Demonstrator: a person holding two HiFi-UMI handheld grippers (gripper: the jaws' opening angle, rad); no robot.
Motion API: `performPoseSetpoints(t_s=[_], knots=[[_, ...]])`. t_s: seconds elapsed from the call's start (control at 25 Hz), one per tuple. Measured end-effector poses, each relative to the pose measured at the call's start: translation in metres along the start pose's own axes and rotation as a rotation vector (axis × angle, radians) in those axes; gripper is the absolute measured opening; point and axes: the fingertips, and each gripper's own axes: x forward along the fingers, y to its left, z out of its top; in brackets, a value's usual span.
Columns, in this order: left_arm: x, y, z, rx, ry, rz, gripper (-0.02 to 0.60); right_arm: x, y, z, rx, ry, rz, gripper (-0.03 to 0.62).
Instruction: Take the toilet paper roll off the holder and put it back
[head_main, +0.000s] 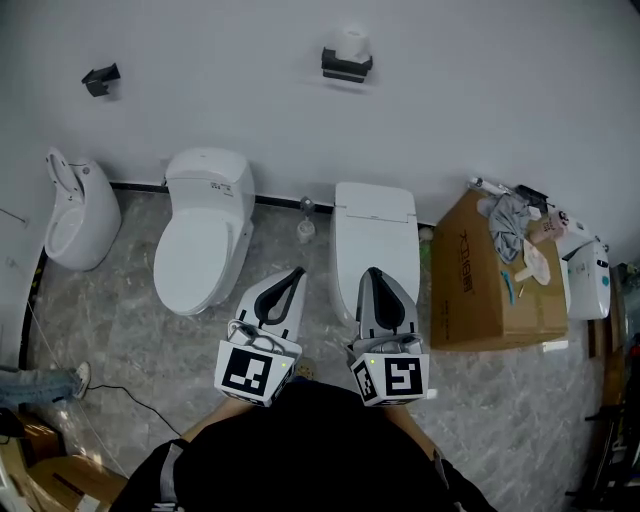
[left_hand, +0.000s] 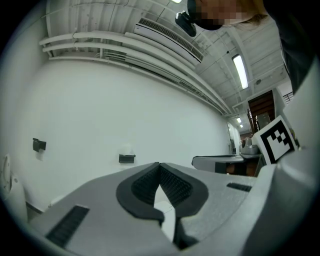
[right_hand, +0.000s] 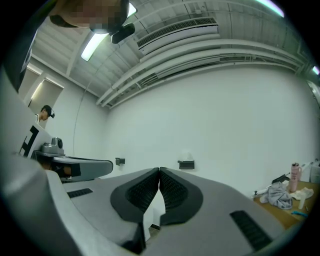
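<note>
White toilet paper roll (head_main: 351, 42) stands upright on black wall holder (head_main: 346, 66).

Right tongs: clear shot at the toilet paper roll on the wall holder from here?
Likely not yet. The right tongs are shut and well short of the toilet paper roll on its holder; nothing blocks the line in air, but the square toilet stands between person and wall.

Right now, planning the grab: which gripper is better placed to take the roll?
Right, narrowly: in the head view the right gripper lines up closer below the roll than the left gripper. Both are shut and not yet near it.
</note>
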Motion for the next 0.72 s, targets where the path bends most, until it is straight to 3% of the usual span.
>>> performPoseSetpoints(t_s=[0.56,0.72], knots=[[0.057,0.025,-0.005,0.013,0.027,0.036,0.006,0.053,-0.04,-0.016,0.026,0.024,0.011,0.023],[0.066,0.033,0.0,0.047,-0.006,0.031,0.006,0.063,-0.041,-0.018,0.025,0.033,0.018,0.023]])
